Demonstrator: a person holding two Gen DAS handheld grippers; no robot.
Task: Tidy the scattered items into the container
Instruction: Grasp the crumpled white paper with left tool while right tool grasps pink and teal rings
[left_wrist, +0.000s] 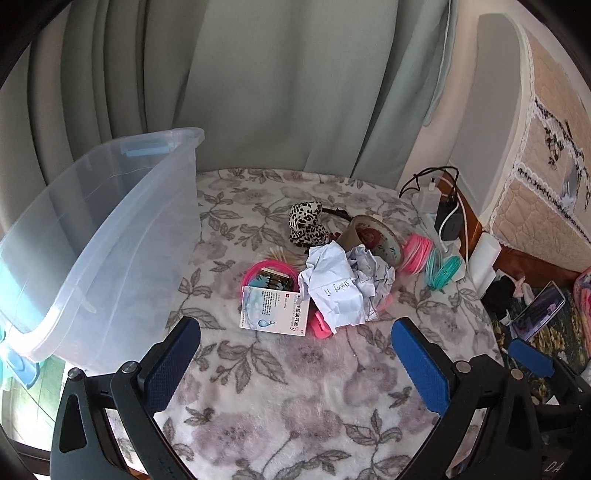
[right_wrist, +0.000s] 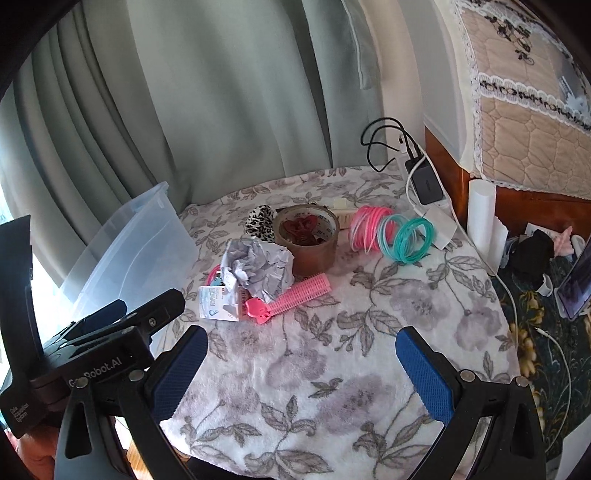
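Currently, both the left gripper (left_wrist: 295, 354) and right gripper (right_wrist: 301, 363) are hovering with jaws spread wide and empty, facing the clutter around the crumpled paper (left_wrist: 341, 286), beside the clear container (left_wrist: 110, 236) awaiting it.

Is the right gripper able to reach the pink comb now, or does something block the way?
Probably yes. The right gripper is open and holds nothing, and only bare floral blanket lies between it and the pink comb. The crumpled paper lies against the comb's far side, not on the near side.
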